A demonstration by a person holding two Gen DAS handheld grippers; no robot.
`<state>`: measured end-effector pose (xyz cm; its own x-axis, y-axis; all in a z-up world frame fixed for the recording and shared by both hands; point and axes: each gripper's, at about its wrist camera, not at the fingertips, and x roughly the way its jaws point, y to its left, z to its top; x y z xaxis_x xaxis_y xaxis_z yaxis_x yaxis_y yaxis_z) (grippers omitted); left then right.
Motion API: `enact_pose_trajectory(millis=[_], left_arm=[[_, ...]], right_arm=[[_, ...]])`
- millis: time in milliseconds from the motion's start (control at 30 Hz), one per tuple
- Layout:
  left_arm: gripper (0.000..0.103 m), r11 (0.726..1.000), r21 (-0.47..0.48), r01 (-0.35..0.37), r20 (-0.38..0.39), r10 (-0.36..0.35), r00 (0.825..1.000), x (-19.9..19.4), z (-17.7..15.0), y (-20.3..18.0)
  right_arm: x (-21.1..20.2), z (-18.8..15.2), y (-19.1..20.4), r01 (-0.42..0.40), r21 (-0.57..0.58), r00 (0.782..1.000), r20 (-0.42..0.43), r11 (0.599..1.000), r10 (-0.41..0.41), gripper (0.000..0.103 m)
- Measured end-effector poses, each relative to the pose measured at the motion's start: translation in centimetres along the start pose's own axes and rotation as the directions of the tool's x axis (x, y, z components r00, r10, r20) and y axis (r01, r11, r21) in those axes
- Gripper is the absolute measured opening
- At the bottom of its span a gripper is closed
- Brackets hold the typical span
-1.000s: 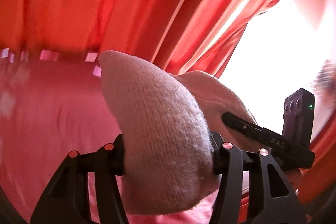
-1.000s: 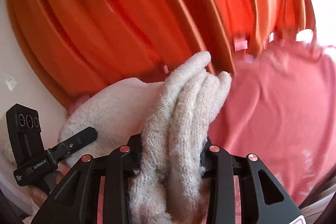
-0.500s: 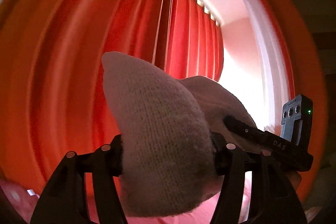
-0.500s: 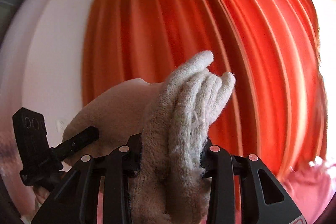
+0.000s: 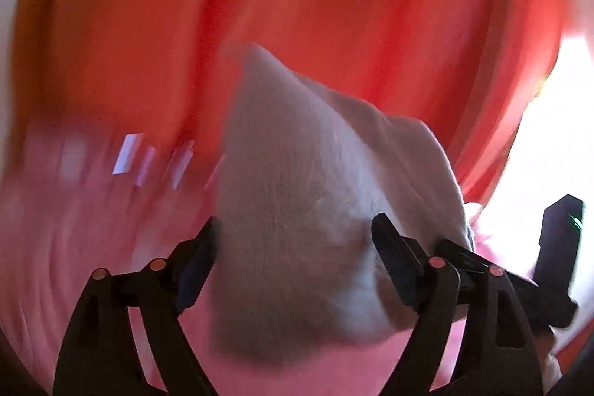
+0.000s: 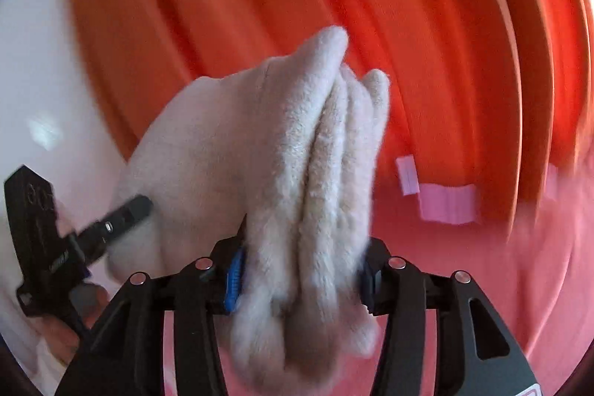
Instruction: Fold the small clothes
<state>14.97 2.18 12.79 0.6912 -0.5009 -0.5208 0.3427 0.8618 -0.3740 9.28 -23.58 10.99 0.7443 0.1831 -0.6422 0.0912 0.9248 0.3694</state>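
Cream knitted sock, raised in the air between the 2 grippers, in front of an orange-red curtain and above a pink bedsheet. Bunched into several thick folds at one end and clamped there in the right gripper, jaws pressed in on the wool from both sides. Smoother and broader at the other end, sitting between the fingers of the left gripper; right-hand pad touching the cloth, left-hand pad at its blurred edge, so clamped or merely cradled, cannot tell. Probably held at both ends like this to keep the fabric stretched and off the bed, ready to be laid down flat or doubled over; a judgement only. Each gripper visible at the edge of the other's view, close together, which suits a short piece of clothing. Small pale pink tags along the curtain hem, blank as far as can be made out. Faint lettering on the side of the left gripper in the right wrist view, too blurred to read. Heavy motion blur in both views.
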Motion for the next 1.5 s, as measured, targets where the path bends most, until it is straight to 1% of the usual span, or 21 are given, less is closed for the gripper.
enact_pose_trajectory(millis=[67, 133, 200, 267, 333, 400, 533, 567, 600, 633, 667, 700, 800, 933, 1033, 1067, 1100, 1133, 1267, 1400, 1500], left_arm=[[0.070, 0.994, -0.103, -0.028, -0.111, 0.016, 0.994, 3.2, -4.4, 4.0], [0.071, 0.982, -0.186, -0.018, -0.122, -0.005, 0.992, 4.3, -6.5, 6.7], [0.076, 0.975, -0.223, -0.015, -0.098, -0.007, 0.995, 5.1, -6.3, 7.9], [0.085, 0.966, -0.259, -0.010, -0.072, -0.009, 0.997, 5.2, -5.0, 8.5], [0.092, 0.960, -0.279, 0.013, -0.092, -0.040, 0.995, 7.3, -4.7, 9.1], [0.092, 0.954, -0.300, 0.006, -0.151, -0.053, 0.987, 9.6, -4.4, 10.0], [0.092, 0.932, -0.363, 0.006, -0.275, -0.113, 0.955, 14.2, -7.3, 10.6], [0.091, 0.921, -0.389, 0.010, -0.285, -0.131, 0.950, 15.0, -8.2, 10.7], [0.086, 0.919, -0.394, 0.014, -0.269, -0.131, 0.954, 15.0, -8.4, 10.7], [0.078, 0.923, -0.385, 0.022, -0.255, -0.130, 0.958, 14.7, -8.2, 10.4], [0.063, 0.931, -0.363, 0.043, -0.246, -0.140, 0.959, 14.4, -7.4, 9.8], [0.055, 0.935, -0.348, 0.064, -0.217, -0.146, 0.965, 13.8, -6.5, 9.3], [0.051, 0.959, -0.253, 0.131, -0.069, -0.153, 0.986, 10.1, -3.8, 6.7], [0.053, 0.959, -0.206, 0.192, 0.039, -0.188, 0.981, 7.8, -2.4, 5.0], [0.056, 0.977, -0.180, 0.115, -0.034, -0.123, 0.992, 11.0, -4.5, 5.6], [0.056, 0.980, -0.185, 0.075, -0.090, -0.093, 0.992, 12.7, -5.7, 6.0], [0.056, 0.983, -0.182, -0.014, -0.170, -0.017, 0.985, 14.7, -7.4, 6.4], [0.057, 0.984, -0.173, -0.045, -0.160, 0.017, 0.987, 14.9, -8.0, 6.5], [0.061, 0.987, -0.151, -0.061, -0.112, 0.044, 0.993, 13.0, -6.6, 5.4], [0.060, 0.984, -0.131, -0.120, -0.112, 0.106, 0.988, 11.9, -6.8, 5.5], [0.060, 0.981, -0.009, -0.193, -0.054, 0.192, 0.980, 10.1, -6.5, 3.6]], right_arm=[[3.6, -3.9, -3.1, 0.028, 0.070, 0.996, -0.084, 0.997, -0.022, 0.046], [4.5, -4.9, -4.9, 0.012, 0.110, 0.996, -0.086, 0.994, -0.002, 0.047], [4.8, -3.7, -5.6, 0.013, 0.126, 0.998, -0.069, 0.992, -0.005, 0.056], [5.5, -2.1, -5.8, -0.009, 0.149, 0.999, -0.031, 0.989, 0.013, 0.075], [7.7, -1.9, -6.5, -0.031, 0.163, 0.998, -0.045, 0.986, 0.039, 0.084], [11.1, -1.5, -7.3, -0.029, 0.200, 0.990, -0.128, 0.979, 0.055, 0.085], [14.8, -4.4, -7.6, -0.046, 0.283, 0.966, -0.231, 0.958, 0.114, 0.085], [15.0, -4.5, -7.1, -0.034, 0.255, 0.971, -0.219, 0.966, 0.092, 0.081], [15.0, -4.2, -6.2, -0.037, 0.204, 0.974, -0.213, 0.978, 0.082, 0.068], [15.3, -3.6, -5.4, -0.053, 0.162, 0.973, -0.215, 0.985, 0.087, 0.048], [14.4, -2.6, -4.5, -0.043, 0.116, 0.983, -0.174, 0.992, 0.063, 0.039], [13.7, -1.8, -3.8, -0.054, 0.088, 0.989, -0.135, 0.995, 0.065, 0.037], [9.3, 1.2, -1.9, -0.138, 0.042, 0.990, 0.021, 0.990, 0.137, 0.034], [6.6, 2.5, -2.4, -0.142, -0.005, 0.982, 0.122, 0.990, 0.142, 0.035], [12.0, 1.0, -5.7, -0.085, 0.066, 0.996, -0.004, 0.994, 0.085, 0.038], [14.9, -0.4, -7.5, -0.037, 0.125, 0.993, -0.106, 0.991, 0.050, 0.039], [16.3, -1.5, -8.5, 0.007, 0.162, 0.989, -0.149, 0.987, 0.017, 0.040], [15.9, -1.5, -8.6, -0.026, 0.180, 0.993, -0.110, 0.983, 0.046, 0.042], [13.1, 0.0, -6.0, 0.021, 0.075, 0.998, -0.060, 0.997, -0.017, 0.046], [9.3, -0.5, -5.9, 0.165, 0.093, 0.984, 0.053, 0.982, -0.170, 0.046], [7.0, 0.0, -4.4, 0.131, 0.062, 0.987, 0.091, 0.989, -0.136, 0.044]])
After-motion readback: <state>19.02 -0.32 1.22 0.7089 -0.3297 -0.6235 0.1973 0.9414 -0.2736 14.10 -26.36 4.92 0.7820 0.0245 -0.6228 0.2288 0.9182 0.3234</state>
